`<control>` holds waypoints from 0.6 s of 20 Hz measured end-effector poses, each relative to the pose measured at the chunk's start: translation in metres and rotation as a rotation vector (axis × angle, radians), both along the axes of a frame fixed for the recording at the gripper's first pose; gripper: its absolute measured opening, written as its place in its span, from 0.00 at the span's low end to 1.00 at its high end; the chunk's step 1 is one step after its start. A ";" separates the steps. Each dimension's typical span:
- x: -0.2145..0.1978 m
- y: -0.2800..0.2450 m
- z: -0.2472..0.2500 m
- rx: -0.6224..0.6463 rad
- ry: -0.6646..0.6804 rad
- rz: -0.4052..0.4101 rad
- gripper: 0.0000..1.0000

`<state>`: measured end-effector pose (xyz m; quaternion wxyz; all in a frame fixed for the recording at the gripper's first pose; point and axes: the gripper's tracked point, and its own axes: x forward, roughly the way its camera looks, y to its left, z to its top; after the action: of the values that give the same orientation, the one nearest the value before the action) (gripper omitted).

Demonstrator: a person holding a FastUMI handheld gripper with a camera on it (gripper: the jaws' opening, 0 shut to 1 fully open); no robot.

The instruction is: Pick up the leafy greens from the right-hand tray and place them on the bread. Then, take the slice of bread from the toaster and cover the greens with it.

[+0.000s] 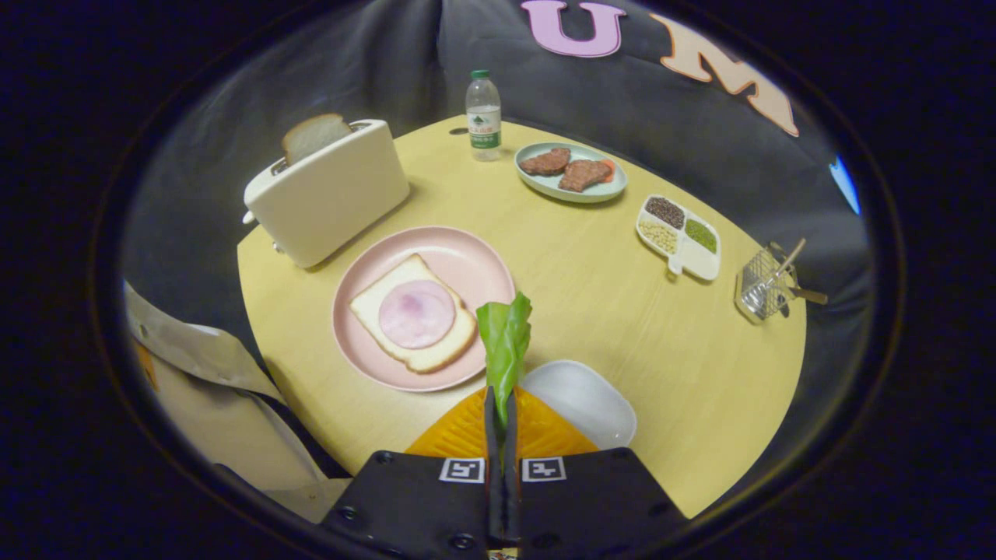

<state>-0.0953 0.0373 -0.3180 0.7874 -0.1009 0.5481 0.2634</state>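
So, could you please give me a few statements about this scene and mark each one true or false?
1. The tool is shut on the leafy greens, which stand up from between its fingers. True.
2. The greens already lie on the bread in the pink plate. False: they are in the tool, and the bread carries only a round pink slice.
3. A slice of bread sticks up from the toaster. True.
4. The water bottle lies on its side. False: it stands upright beyond the pink plate.
5. The white tray just ahead of the fingers holds two meat patties. False: it looks empty; the patties are on the green plate.
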 end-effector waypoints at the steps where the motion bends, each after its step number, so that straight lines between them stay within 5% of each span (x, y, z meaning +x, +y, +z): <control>1: 0.000 0.008 0.002 0.006 0.000 0.012 0.04; 12: 0.008 0.108 0.009 0.074 0.003 0.153 0.04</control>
<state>-0.0873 0.1452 -0.3087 0.7673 -0.1126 0.5299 0.3431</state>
